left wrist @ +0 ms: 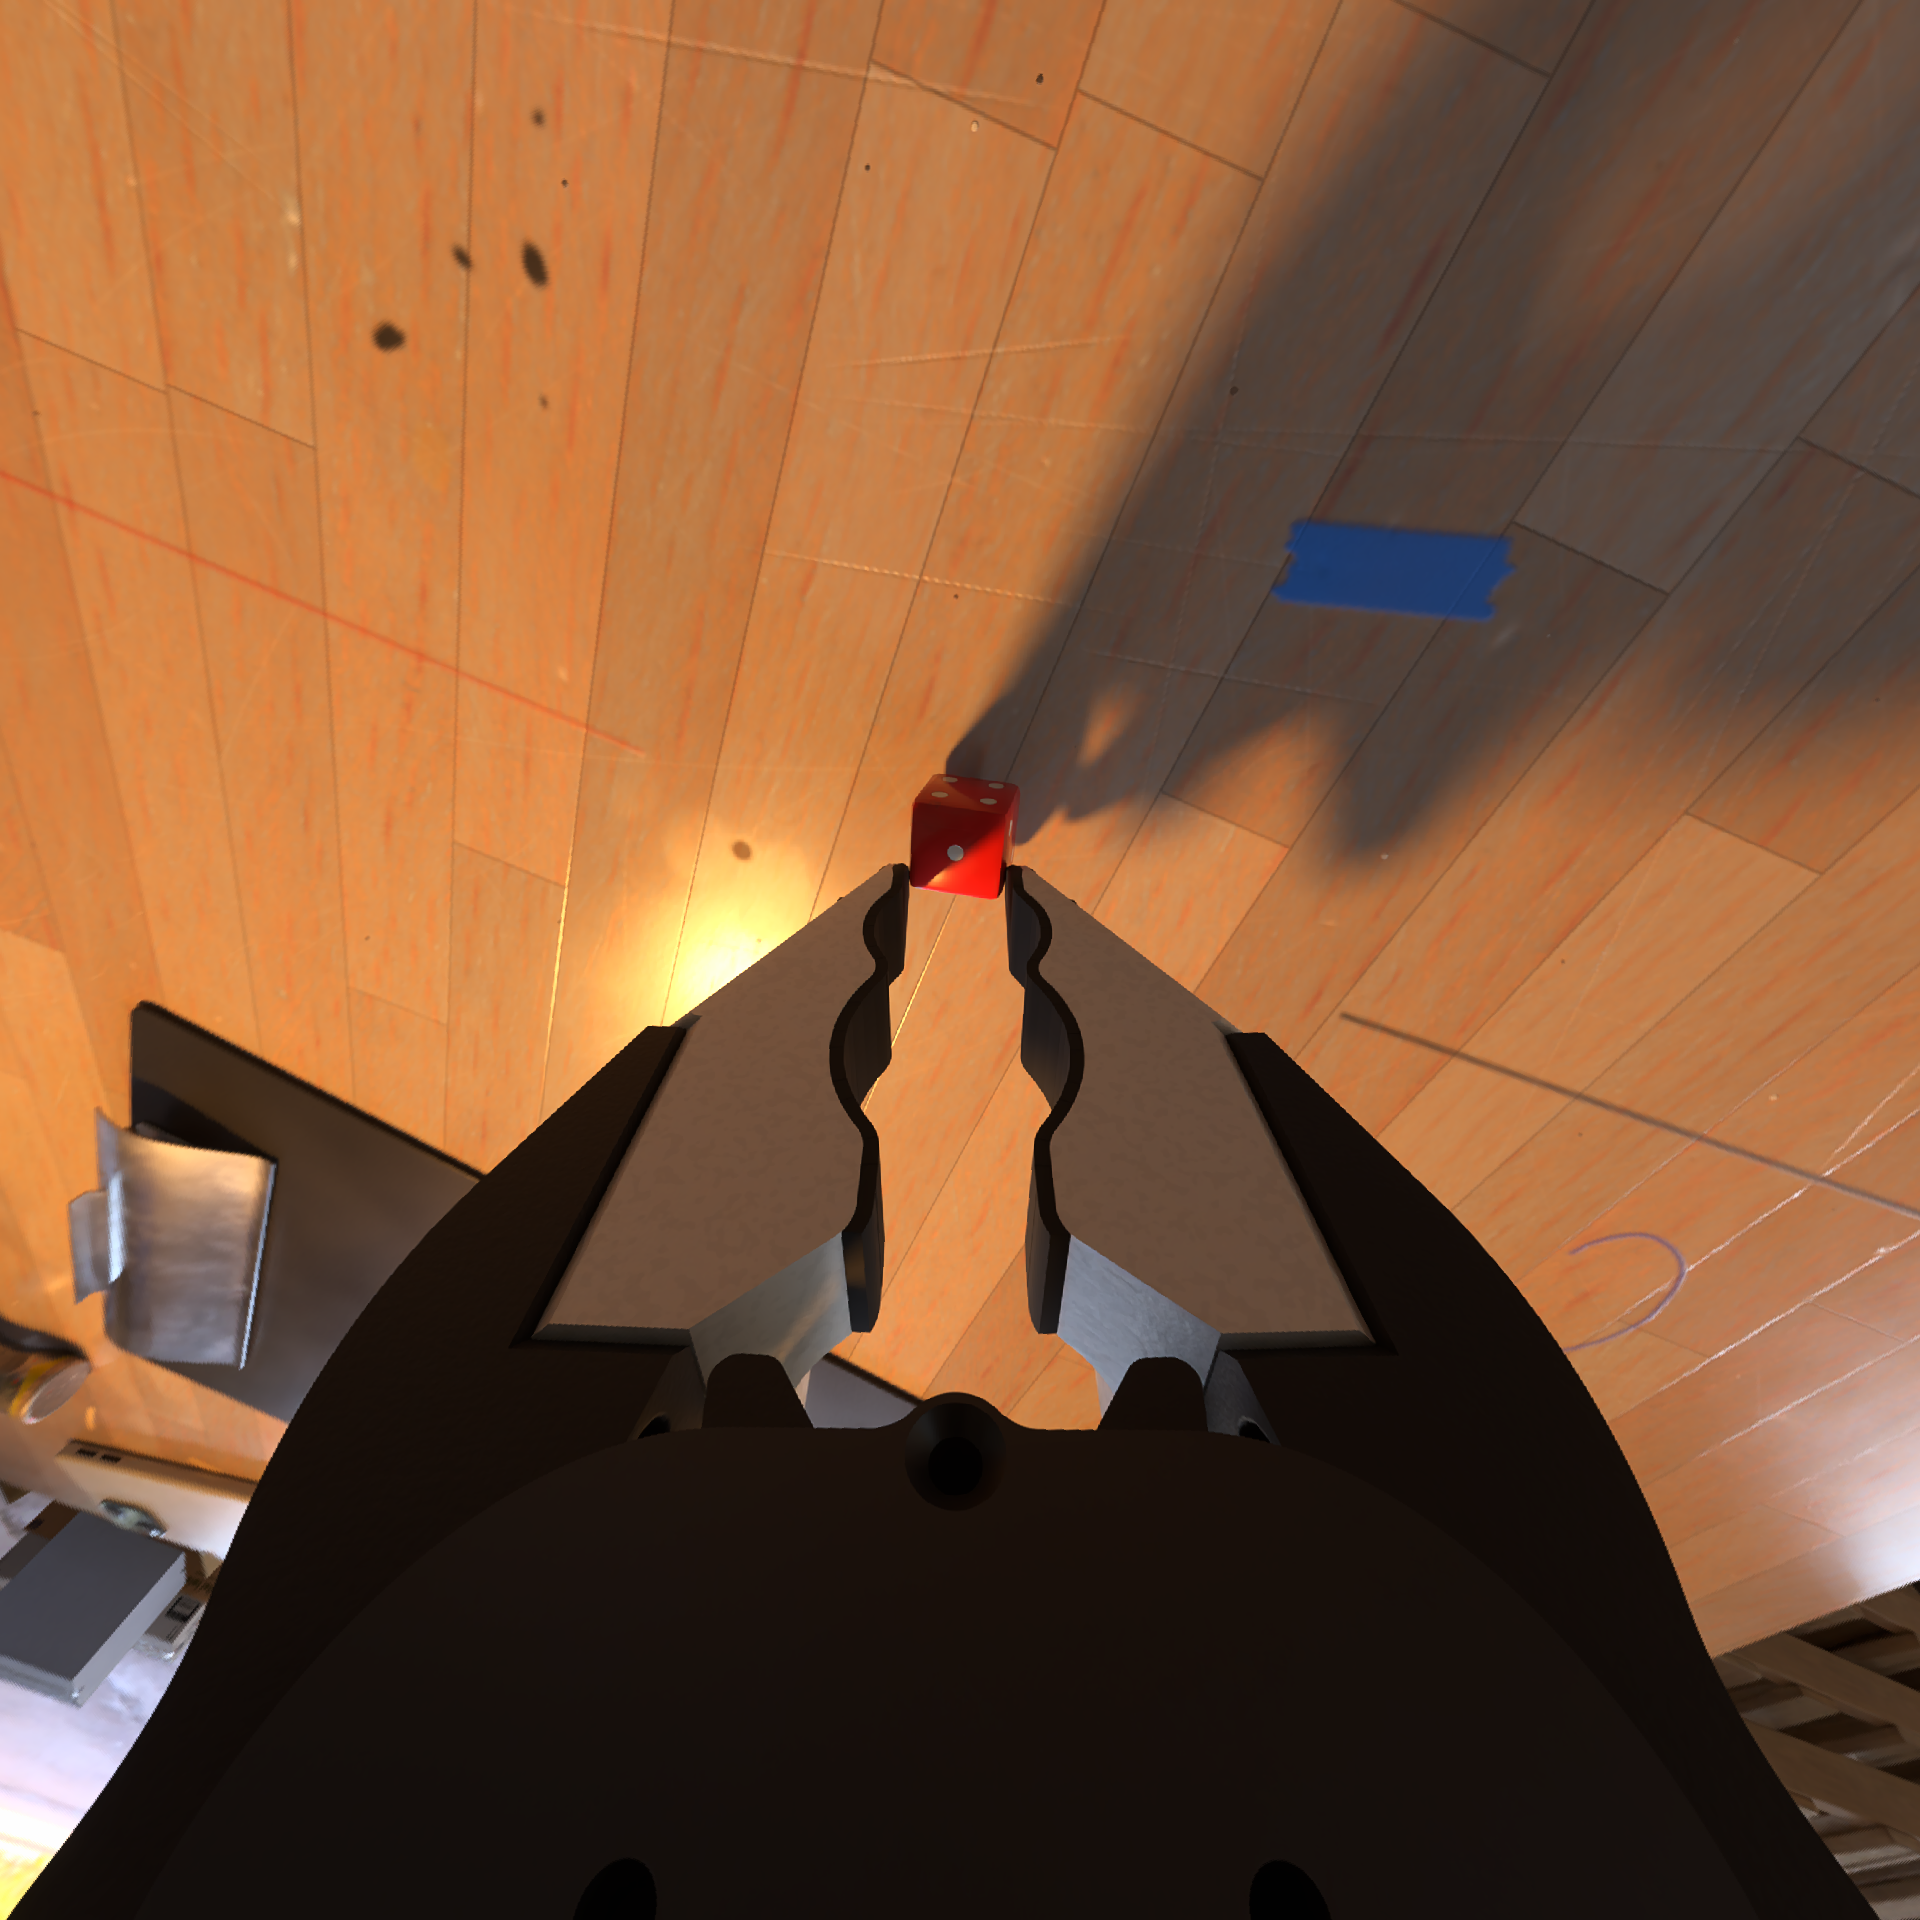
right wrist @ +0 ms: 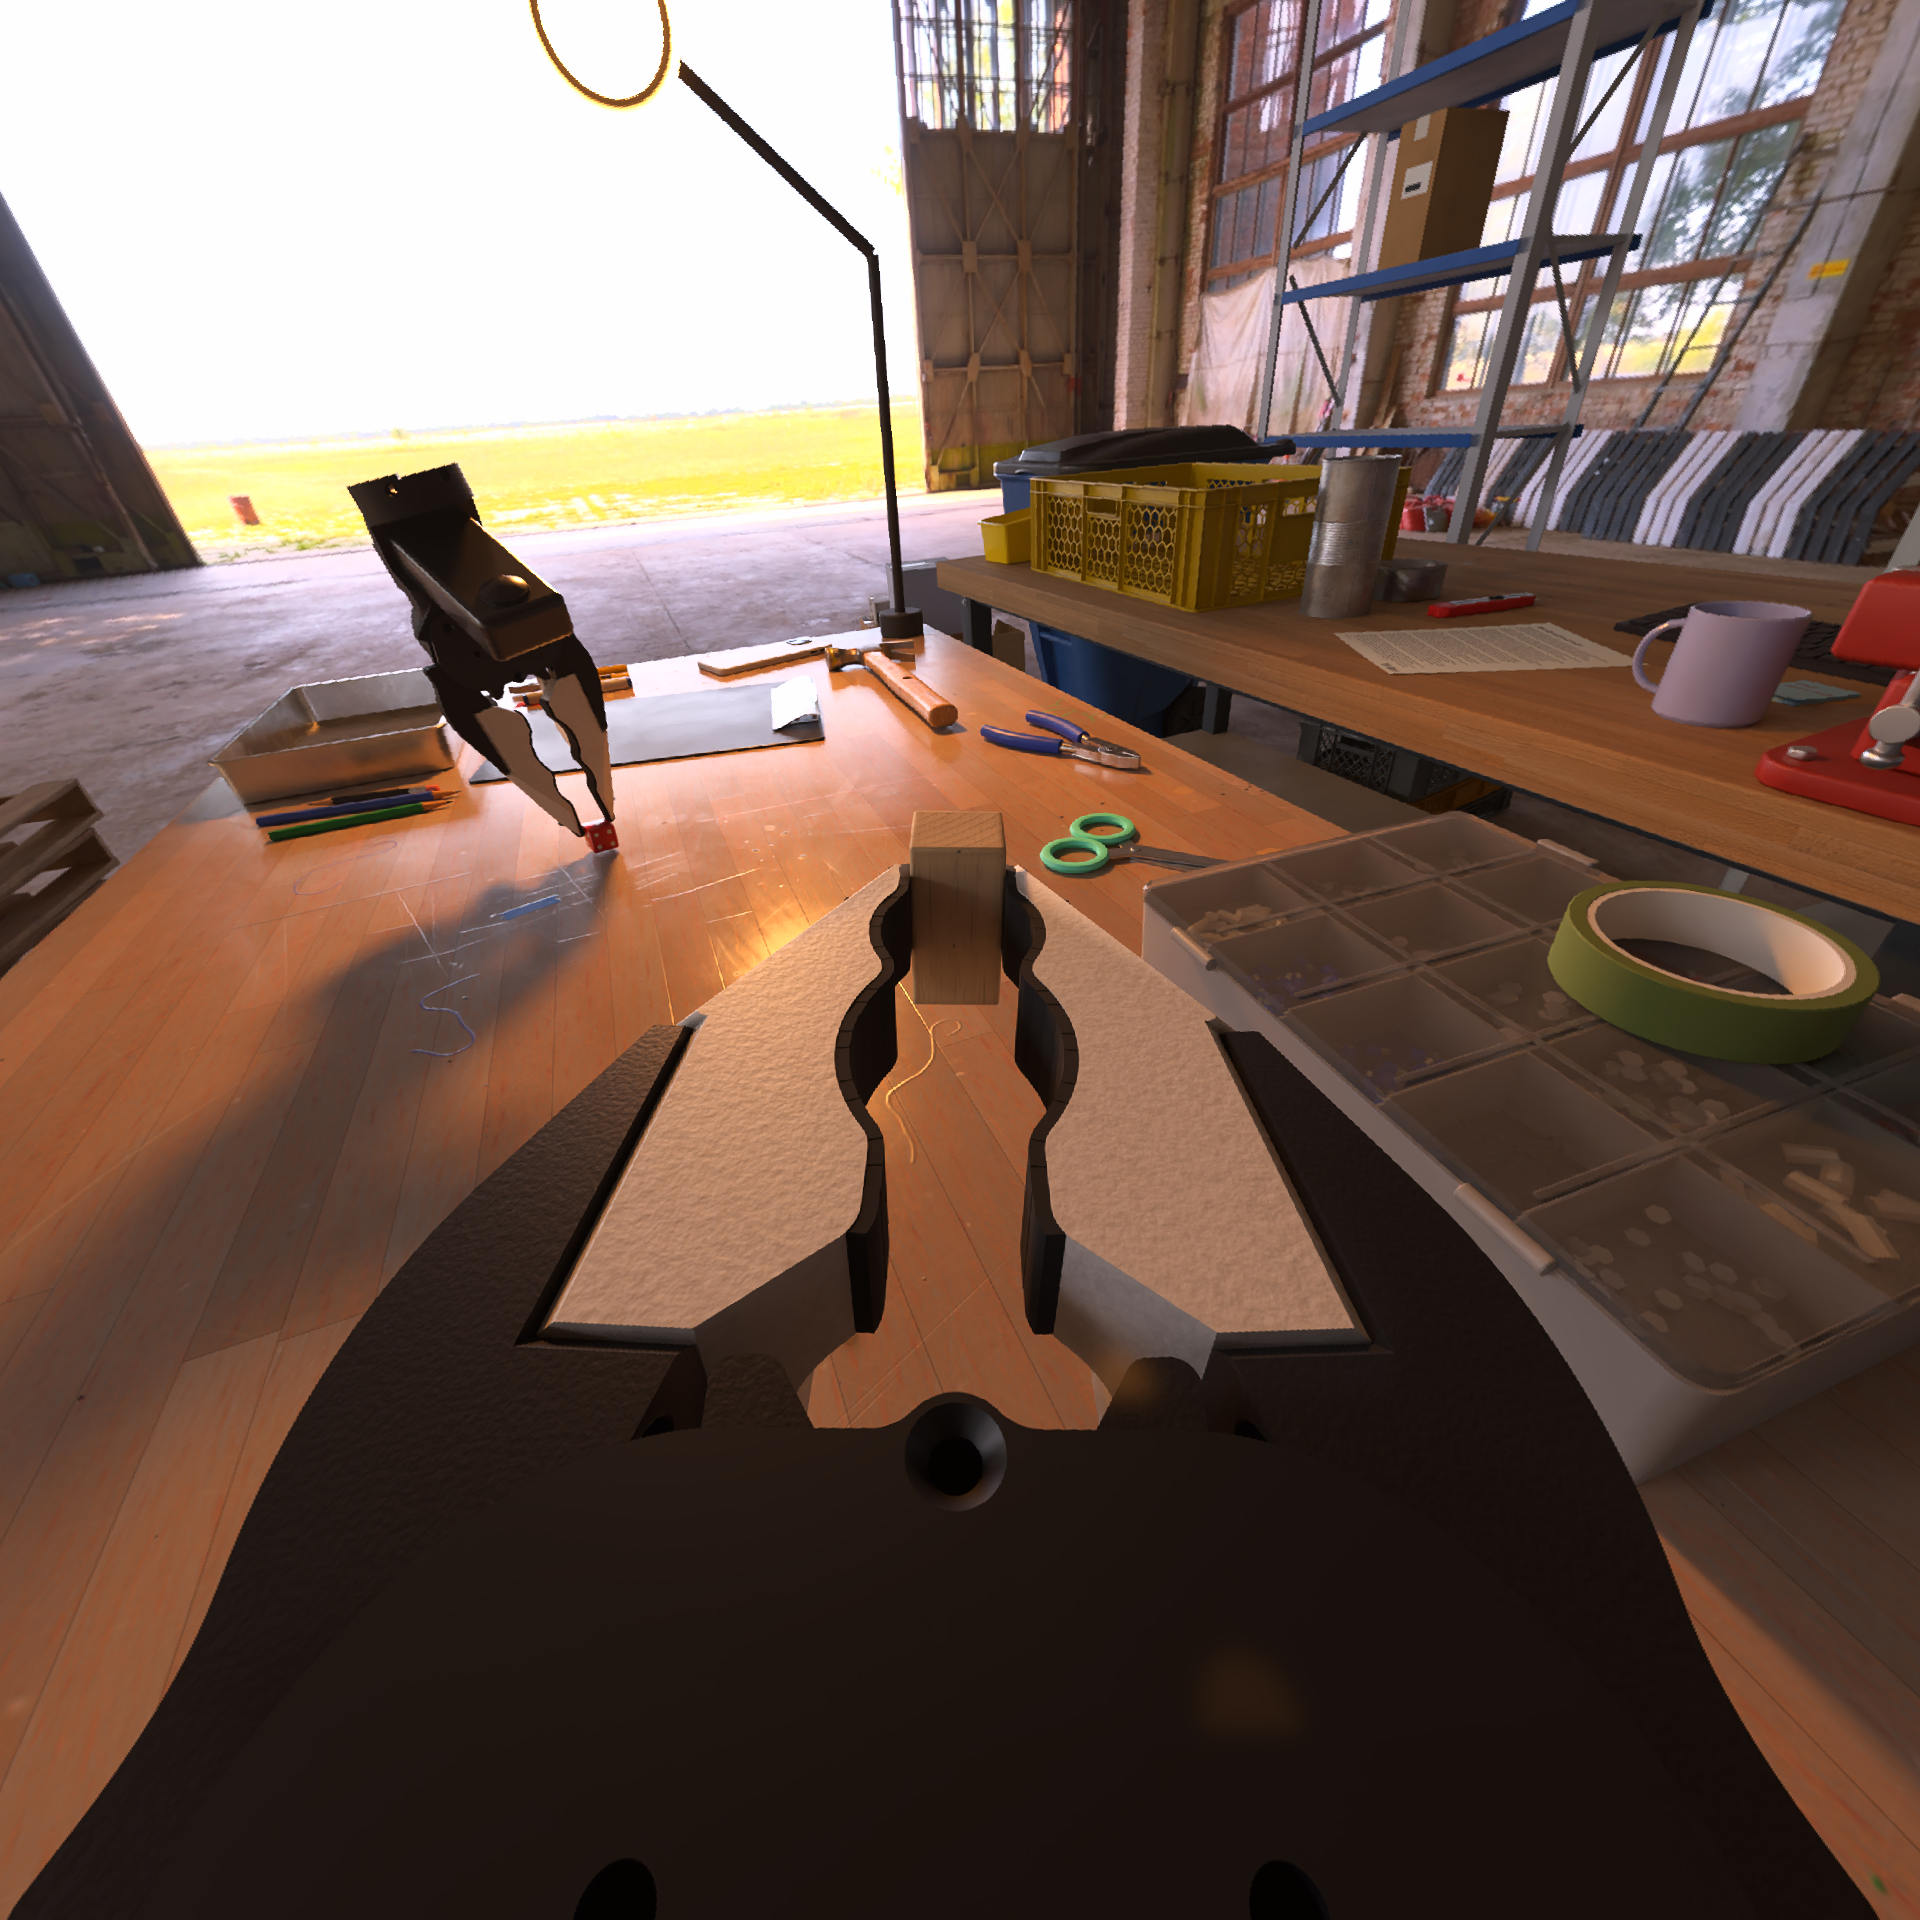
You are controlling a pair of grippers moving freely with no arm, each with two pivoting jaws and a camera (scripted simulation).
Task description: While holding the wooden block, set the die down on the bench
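Observation:
My left gripper point(left wrist: 957, 878) is shut on a small red die point(left wrist: 961, 836) with white pips, pinched at the very fingertips. In the right wrist view the left gripper point(right wrist: 594, 821) tilts down at far left with the die point(right wrist: 601, 837) at or just above the wooden bench point(right wrist: 260, 1039). I cannot tell whether they touch. My right gripper point(right wrist: 956, 883) is shut on a pale wooden block point(right wrist: 956, 914), held upright above the bench to the right of the die.
A clear parts organiser point(right wrist: 1558, 1122) with a green tape roll point(right wrist: 1714, 977) lies close on the right. Green-handled scissors point(right wrist: 1091, 842), pliers point(right wrist: 1060, 740), a hammer point(right wrist: 904, 681), a black mat point(right wrist: 675, 727), a metal tray point(right wrist: 332, 732) and pencils point(right wrist: 353, 810) lie beyond. Blue tape point(left wrist: 1392, 569) is stuck near the die.

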